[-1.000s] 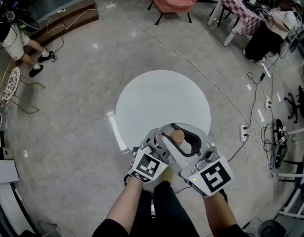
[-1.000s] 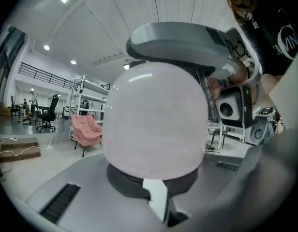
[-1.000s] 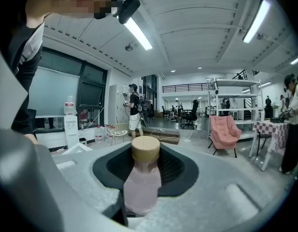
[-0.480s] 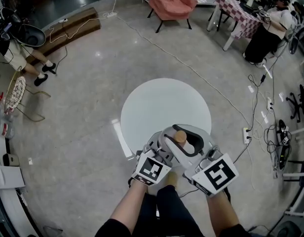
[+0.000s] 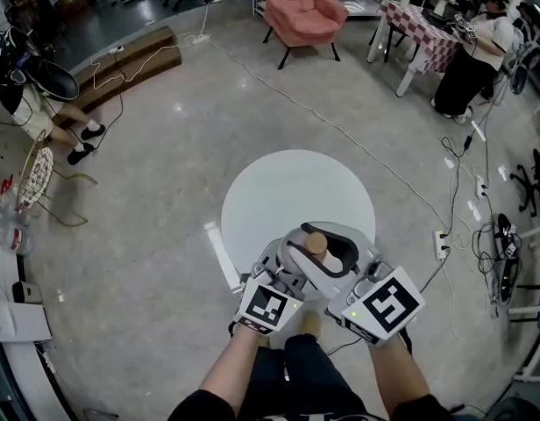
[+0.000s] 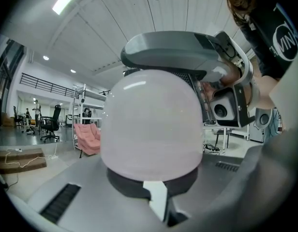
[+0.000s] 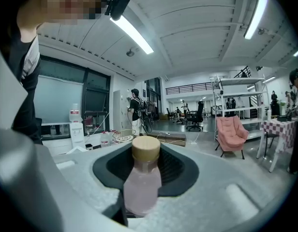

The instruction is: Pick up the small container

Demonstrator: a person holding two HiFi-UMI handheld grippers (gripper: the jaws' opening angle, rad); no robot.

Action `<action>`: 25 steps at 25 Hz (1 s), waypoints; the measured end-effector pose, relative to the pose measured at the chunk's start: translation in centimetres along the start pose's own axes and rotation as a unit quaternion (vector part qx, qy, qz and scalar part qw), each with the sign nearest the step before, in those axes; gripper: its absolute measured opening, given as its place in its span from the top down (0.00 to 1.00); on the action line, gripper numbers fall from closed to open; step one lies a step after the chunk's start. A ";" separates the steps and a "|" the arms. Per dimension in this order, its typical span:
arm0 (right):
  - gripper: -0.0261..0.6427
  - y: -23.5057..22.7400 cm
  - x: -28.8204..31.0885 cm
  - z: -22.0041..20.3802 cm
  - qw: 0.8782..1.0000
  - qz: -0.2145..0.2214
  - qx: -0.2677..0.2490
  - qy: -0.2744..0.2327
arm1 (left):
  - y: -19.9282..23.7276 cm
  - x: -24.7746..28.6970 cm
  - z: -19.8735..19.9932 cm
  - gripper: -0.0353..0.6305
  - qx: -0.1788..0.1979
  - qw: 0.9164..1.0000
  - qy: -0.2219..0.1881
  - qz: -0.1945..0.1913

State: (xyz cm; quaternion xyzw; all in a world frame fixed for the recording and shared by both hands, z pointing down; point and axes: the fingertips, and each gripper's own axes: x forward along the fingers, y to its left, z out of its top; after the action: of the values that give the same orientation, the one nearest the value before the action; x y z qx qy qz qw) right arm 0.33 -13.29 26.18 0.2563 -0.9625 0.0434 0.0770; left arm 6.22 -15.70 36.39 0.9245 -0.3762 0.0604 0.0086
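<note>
— Room first: what sort of place is it?
— A big open hall. It has a pale polished floor point(image 5: 147, 200) with cables point(image 5: 358, 143) trailing across it. At the far side are a pink armchair point(image 5: 301, 3) and a checked desk point(image 5: 423, 24) with a seated person point(image 5: 476, 60).
— And the work surface?
— A round white table point(image 5: 287, 187), bare on top, directly in front of the person holding the tools.
— Where are the tools?
— Both are over the table's near edge, nose to nose. The right gripper point(image 7: 139, 209) has its jaws spread wide and clamped on the lower body of the small container point(image 7: 141, 182). The left gripper point(image 6: 157, 204) has its jaws pressed together with nothing between them. The container sits just past their tips and fills that gripper's view.
— So the container is between the two?
— Yes, tucked between them, nearer the person than the table's middle. I can't tell from above whether its base touches the table.
— Which way does it point?
— Upright. It's a pinkish translucent bottle with its long axis vertical and its neck at the top.
— And the top?
— A tan cap point(image 7: 146, 148), fitted on and facing up at the head camera. It's the only part of the bottle that the head view shows clearly.
</note>
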 end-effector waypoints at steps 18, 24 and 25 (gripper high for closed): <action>0.77 1.1 -1.2 4.7 1.000 0.016 -0.010 0.002 | -0.2 -1.4 5.4 0.92 0.009 1.000 -0.019 0.014; 0.77 1.5 -1.3 6.1 1.000 0.017 -0.019 0.003 | 0.0 -1.8 6.9 0.92 0.011 0.999 -0.028 0.016; 0.77 1.6 -1.3 6.2 1.000 0.017 -0.020 0.004 | 0.0 -1.8 6.9 0.92 0.008 0.999 -0.029 0.017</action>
State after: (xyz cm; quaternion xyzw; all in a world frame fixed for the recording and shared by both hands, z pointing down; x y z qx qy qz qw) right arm -0.16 -12.09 19.80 0.2382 -0.9671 0.0259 0.0850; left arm 5.62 -14.87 29.28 0.9193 -0.3918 0.0366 -0.0106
